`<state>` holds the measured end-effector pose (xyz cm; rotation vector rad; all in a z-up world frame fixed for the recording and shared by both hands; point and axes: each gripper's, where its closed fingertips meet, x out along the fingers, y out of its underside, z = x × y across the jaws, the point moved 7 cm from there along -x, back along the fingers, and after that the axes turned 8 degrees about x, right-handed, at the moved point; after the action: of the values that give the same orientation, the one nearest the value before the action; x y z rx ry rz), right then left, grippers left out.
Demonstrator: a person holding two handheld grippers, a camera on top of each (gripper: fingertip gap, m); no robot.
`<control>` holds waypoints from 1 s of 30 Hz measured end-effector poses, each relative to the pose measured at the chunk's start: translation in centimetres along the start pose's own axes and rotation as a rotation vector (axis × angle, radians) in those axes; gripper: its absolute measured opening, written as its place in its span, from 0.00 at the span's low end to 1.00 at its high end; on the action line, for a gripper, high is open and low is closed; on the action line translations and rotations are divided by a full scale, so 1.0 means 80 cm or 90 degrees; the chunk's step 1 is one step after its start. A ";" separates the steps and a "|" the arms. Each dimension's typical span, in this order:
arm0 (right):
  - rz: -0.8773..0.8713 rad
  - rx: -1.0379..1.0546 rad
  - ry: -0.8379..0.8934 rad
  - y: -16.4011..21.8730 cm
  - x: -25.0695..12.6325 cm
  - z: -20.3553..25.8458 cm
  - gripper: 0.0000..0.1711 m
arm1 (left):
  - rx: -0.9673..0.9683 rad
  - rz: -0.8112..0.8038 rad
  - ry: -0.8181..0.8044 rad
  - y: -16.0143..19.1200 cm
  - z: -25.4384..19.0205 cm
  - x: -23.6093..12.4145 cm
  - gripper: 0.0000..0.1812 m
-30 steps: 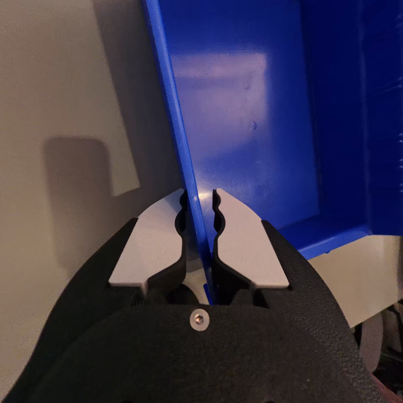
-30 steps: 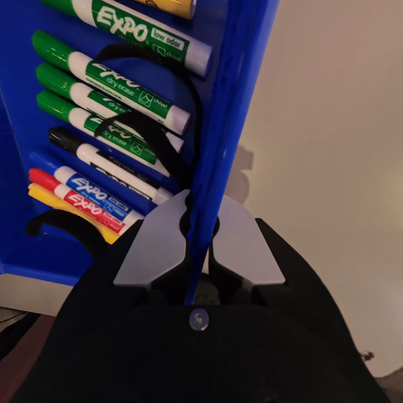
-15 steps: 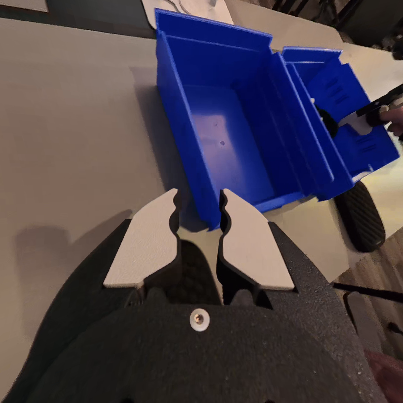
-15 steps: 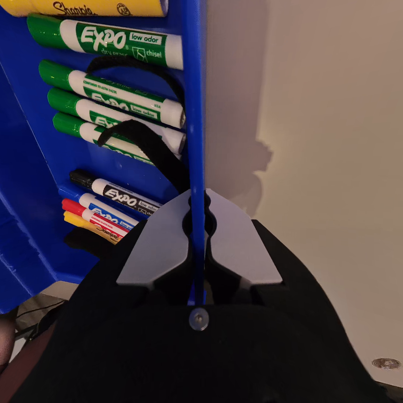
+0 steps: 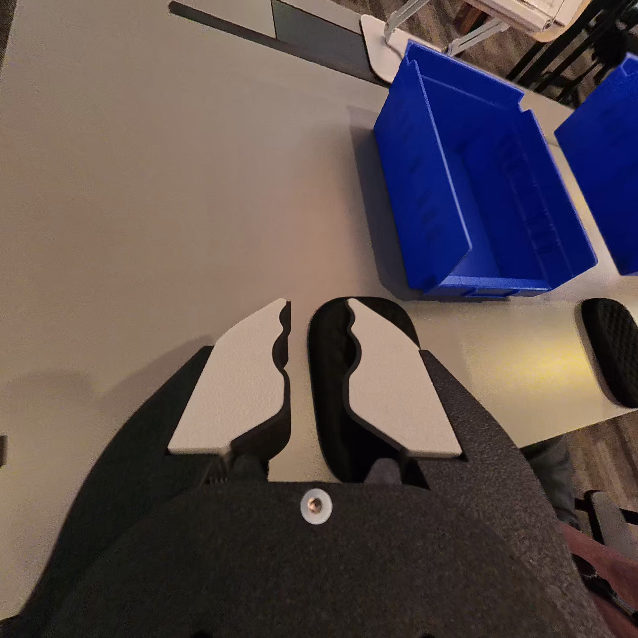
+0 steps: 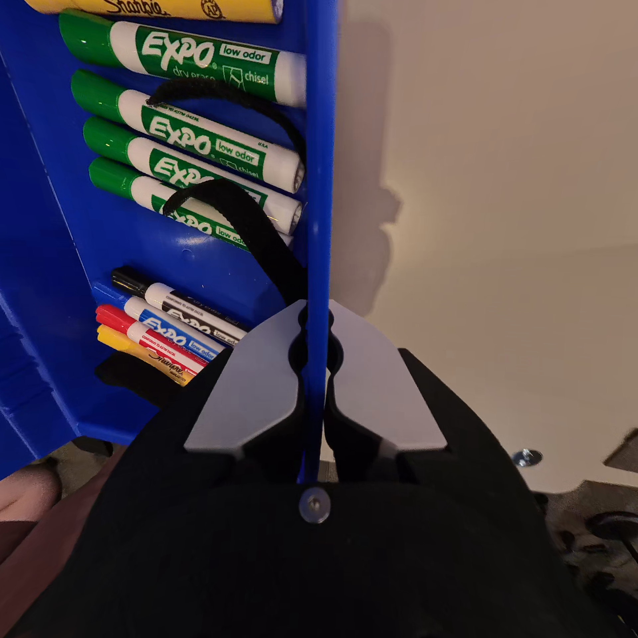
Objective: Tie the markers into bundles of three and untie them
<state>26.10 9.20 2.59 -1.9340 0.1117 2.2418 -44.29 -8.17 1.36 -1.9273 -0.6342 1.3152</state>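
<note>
In the right wrist view, my right gripper [image 6: 317,303] is shut on the right side wall of a blue bin [image 6: 319,172]. The bin holds several green markers [image 6: 207,141], a yellow marker [image 6: 172,7] at the top, and thin black, blue, red and yellow markers [image 6: 172,331] lower down. A black strap [image 6: 255,234] curls over the green markers. A second strap [image 6: 127,376] lies below the thin markers. In the left wrist view, my left gripper [image 5: 316,302] is slightly open and empty above the table, well short of an empty blue bin [image 5: 483,207].
A black oval pad [image 5: 328,379] lies under my left gripper and another [image 5: 611,352] lies at the right. The marker bin's outer wall [image 5: 614,172] shows at the right edge. The beige table [image 5: 172,172] stretches left. A hand [image 6: 24,490] shows at lower left. The left gripper's tips are roughly 70 centimeters from the right gripper's.
My left gripper let go of the empty bin's wall and drew back and away from it. My right gripper closed on the marker bin's wall and still holds it.
</note>
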 end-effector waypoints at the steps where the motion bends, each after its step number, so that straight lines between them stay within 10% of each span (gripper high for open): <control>1: -0.003 -0.004 0.010 -0.004 -0.015 0.010 0.04 | -0.012 -0.007 0.008 0.005 0.005 -0.001 0.15; 12: 0.006 -0.153 -0.039 -0.033 -0.075 0.264 0.04 | -0.063 -0.028 0.007 0.037 0.035 -0.026 0.14; 22: 0.056 -0.298 -0.136 0.006 -0.008 0.593 0.04 | -0.069 -0.036 -0.055 0.066 0.067 -0.081 0.15; 30: 0.046 -0.351 -0.147 0.038 0.080 0.743 0.04 | -0.085 -0.019 -0.081 0.097 0.099 -0.103 0.16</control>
<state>-33.21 17.05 5.09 -1.8925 -0.5283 2.7365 -54.62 -16.83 -1.66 -1.9421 -0.8293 1.4167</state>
